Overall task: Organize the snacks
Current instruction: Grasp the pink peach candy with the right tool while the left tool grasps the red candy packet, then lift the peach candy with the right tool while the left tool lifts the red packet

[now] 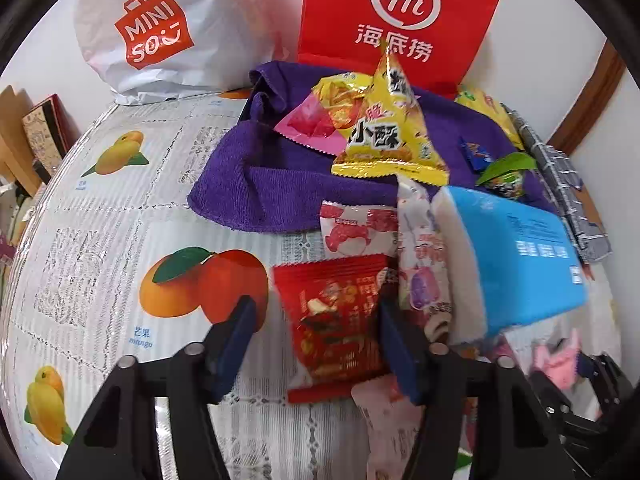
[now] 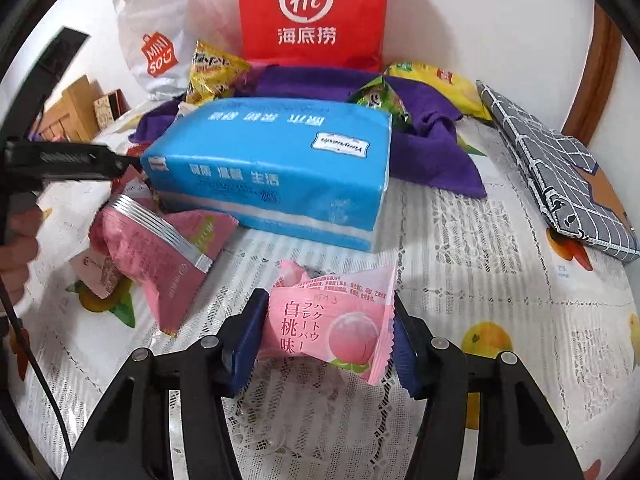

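Note:
A red snack packet (image 1: 336,320) lies on the fruit-print tablecloth (image 1: 120,216) between the fingers of my left gripper (image 1: 316,340). The jaws are open, with a gap showing between the left pad (image 1: 236,332) and the packet. My right gripper (image 2: 326,340) is shut on a pink white-peach snack packet (image 2: 320,320), with both pads against its sides. More snacks lie about: a white and red lychee packet (image 1: 352,228), a yellow bag (image 1: 388,132), and pink packets (image 2: 160,256).
A blue tissue pack (image 2: 272,168) lies mid-table, just behind the pink packet. A purple cloth (image 1: 272,184) with snacks on it lies behind it. A red paper bag (image 2: 312,12) and a white Miniso bag (image 1: 160,28) stand against the wall. A grey checked pouch (image 2: 560,176) is at the right.

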Tool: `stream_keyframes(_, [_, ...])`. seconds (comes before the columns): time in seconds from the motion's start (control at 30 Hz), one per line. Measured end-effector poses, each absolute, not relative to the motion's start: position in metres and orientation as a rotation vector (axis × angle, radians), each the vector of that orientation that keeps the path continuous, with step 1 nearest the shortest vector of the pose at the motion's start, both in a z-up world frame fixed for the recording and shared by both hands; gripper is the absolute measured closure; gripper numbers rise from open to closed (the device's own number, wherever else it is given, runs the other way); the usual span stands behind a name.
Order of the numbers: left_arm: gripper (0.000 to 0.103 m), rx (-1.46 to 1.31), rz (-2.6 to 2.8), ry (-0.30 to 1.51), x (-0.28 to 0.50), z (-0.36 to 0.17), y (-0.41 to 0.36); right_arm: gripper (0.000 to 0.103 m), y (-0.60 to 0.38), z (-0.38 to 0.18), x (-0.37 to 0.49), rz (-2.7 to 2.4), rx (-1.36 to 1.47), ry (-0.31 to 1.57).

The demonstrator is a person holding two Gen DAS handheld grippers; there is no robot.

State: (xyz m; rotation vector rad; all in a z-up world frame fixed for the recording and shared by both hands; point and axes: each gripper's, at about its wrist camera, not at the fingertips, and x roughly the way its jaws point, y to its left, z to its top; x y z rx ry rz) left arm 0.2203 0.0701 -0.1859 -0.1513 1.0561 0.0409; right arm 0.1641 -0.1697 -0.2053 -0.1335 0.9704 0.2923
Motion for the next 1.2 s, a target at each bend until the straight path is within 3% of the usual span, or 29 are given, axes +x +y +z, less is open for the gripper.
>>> stream_keyframes(0.17, [0.065, -0.124, 0.063, 1.013, 0.213, -0.190, 0.066, 0.046, -0.175, -0.206, 0.166, 0.280, -0.104, 0.980])
stream_keyframes(1.2, [0.067, -0.115, 0.094, 0.925, 0.196, -0.195, 0.063, 0.046, -0.175, -0.206, 0.168, 0.279, -0.110, 0.980])
